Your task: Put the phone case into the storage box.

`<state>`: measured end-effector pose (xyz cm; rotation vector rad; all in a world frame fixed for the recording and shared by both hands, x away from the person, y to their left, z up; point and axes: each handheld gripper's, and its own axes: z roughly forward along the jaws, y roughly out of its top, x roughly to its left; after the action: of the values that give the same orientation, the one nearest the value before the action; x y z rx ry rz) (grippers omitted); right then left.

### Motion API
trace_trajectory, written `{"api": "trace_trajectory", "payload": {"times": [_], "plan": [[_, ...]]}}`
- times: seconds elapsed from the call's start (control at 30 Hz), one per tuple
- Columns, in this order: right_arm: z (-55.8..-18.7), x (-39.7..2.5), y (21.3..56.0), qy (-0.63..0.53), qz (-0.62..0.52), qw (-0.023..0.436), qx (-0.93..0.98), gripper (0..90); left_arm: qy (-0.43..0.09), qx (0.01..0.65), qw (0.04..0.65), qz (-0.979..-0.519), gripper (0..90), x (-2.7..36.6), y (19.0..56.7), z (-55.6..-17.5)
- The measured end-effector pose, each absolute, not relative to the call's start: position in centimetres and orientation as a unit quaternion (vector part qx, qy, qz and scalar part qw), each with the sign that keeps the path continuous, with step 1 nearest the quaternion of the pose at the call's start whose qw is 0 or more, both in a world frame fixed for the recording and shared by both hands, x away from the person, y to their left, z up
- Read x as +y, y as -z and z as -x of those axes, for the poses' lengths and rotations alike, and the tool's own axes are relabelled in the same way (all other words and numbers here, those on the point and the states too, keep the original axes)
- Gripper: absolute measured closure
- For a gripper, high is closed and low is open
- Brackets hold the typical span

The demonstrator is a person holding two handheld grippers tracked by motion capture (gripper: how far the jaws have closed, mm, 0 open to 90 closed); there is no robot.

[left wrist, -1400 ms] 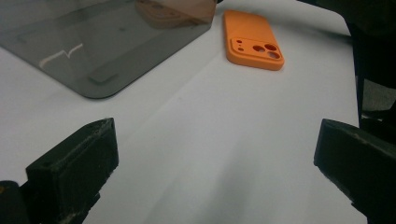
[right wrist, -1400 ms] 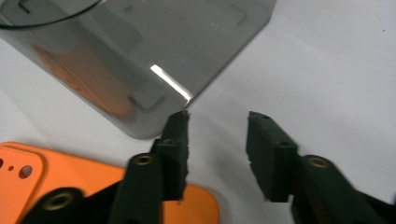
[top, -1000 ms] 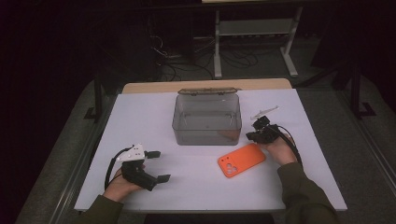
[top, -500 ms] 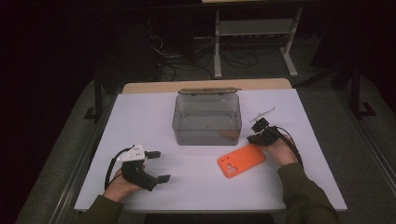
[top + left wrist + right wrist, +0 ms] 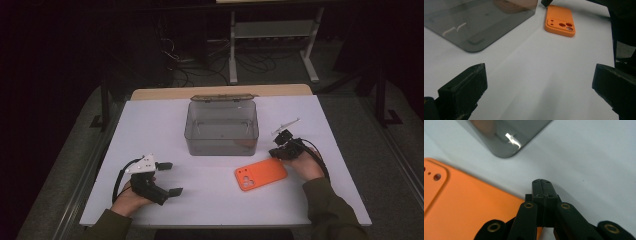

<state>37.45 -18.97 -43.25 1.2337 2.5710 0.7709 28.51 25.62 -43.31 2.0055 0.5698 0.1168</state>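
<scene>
Risk building: right claw [image 5: 542, 187] sitting pinched together, empty, tips just off orange phone case [image 5: 261, 174] far corner; nudging now risking case skidding flat across white counter [image 5: 150, 120], no grip. Case lying near grey box [image 5: 222, 127]. Left claw [image 5: 167, 177] resting spread apart, well away, hand lying low on counter

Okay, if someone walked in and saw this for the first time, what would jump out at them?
The bright orange phone case lying camera-holes up on the white table, near its front right, would catch the eye first. Behind it stands a smoky clear box with its lid open. The right gripper, jaws shut, sits at the case's far corner, while the left gripper rests open at front left.
</scene>
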Motion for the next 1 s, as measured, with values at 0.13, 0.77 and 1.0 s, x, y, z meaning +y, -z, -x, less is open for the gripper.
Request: {"api": "trace_trajectory", "payload": {"times": [0.13,0.77,1.0], "plan": [[-36.7,-19.4,43.3,-0.261,-0.413,0.091,0.868,89.2,-0.048,0.235,0.503,-0.83,0.0,25.6,43.3,-28.5],[-32.4,-20.3,43.3,-0.275,-0.391,0.07,0.876,89.2,-0.046,0.231,0.502,-0.832,0.0,25.4,43.3,-28.4],[-30.9,-19.9,43.4,-0.281,-0.384,0.065,0.877,89.2,-0.045,0.23,0.502,-0.832,0.0,25.4,43.3,-28.4]]}}
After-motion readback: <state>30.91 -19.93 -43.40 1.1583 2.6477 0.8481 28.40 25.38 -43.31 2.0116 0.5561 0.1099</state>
